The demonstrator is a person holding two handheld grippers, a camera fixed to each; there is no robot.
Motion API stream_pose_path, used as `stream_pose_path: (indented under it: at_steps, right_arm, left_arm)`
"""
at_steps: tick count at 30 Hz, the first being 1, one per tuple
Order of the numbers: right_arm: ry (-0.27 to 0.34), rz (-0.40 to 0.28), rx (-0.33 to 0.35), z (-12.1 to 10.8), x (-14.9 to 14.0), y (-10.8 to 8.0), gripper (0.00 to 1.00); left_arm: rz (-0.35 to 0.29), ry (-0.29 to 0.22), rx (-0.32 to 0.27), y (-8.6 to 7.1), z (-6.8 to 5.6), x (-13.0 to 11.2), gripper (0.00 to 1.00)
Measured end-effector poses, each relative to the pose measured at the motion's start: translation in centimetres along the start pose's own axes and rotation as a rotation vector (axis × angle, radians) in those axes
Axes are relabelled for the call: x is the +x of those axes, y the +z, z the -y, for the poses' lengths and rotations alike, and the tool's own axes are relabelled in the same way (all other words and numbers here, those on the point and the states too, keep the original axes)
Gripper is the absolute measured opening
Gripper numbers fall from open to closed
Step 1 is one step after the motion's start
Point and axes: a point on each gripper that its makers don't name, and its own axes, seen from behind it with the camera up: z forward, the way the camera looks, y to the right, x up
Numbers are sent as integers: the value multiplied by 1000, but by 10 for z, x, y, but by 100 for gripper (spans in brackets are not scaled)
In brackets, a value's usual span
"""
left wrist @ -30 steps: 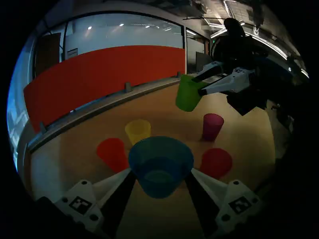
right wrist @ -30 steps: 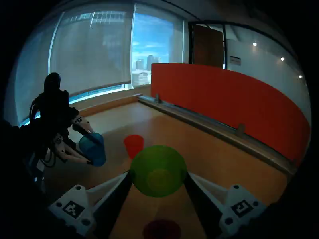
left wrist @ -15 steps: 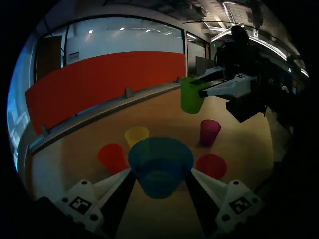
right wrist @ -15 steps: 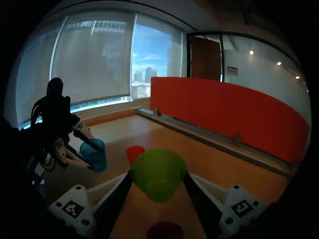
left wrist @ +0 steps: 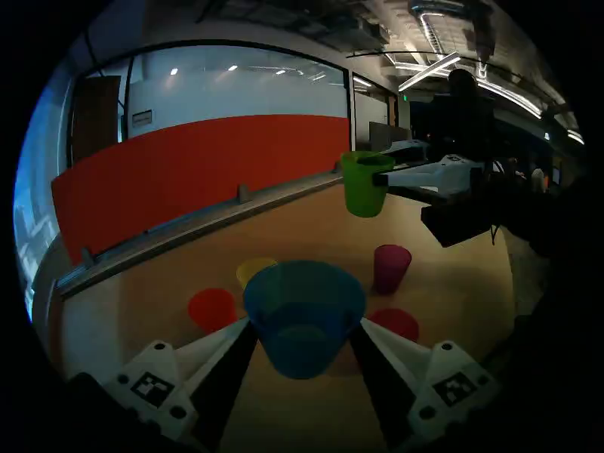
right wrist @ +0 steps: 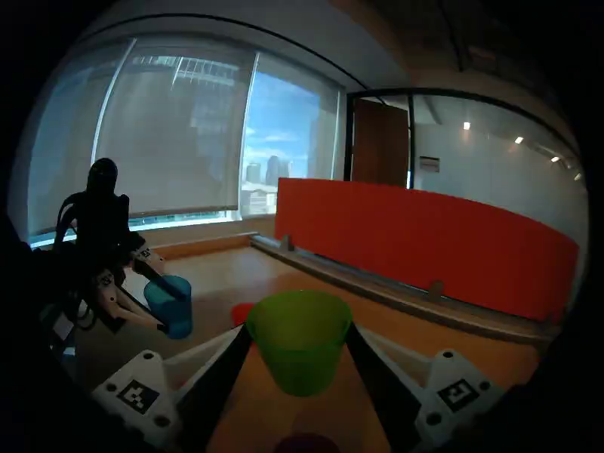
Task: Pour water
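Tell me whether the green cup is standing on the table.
No, the green cup hangs in the air above the table, clamped between the fingers of the right gripper.

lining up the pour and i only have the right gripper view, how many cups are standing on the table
Observer: Four, seen in the left gripper view: a yellow cup, an orange-red cup, a magenta cup and a red cup.
Operator: where is my green cup relative to them
Observer: The green cup, upright in the right gripper, appears above the magenta cup and slightly to its left in that view. I cannot tell whether it is truly overhead.
Operator: what's nearest the blue cup
Observer: The blue cup, held in the left gripper, has the orange-red and red cups flanking it and the yellow cup just beyond its rim.
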Motion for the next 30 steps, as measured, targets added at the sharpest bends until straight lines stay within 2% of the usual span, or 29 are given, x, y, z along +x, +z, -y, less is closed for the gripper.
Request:
stream_pose_path:
  at_steps: [11, 30]
  right_arm:
    - [-4, -66, -15, 4, 12, -4, 93]
    - [25, -99, -18, 3, 15, -7, 93]
  left_arm:
    - [-56, 0, 4, -7, 1, 13, 81]
    - [-173, -29, 4, -16, 3, 35, 81]
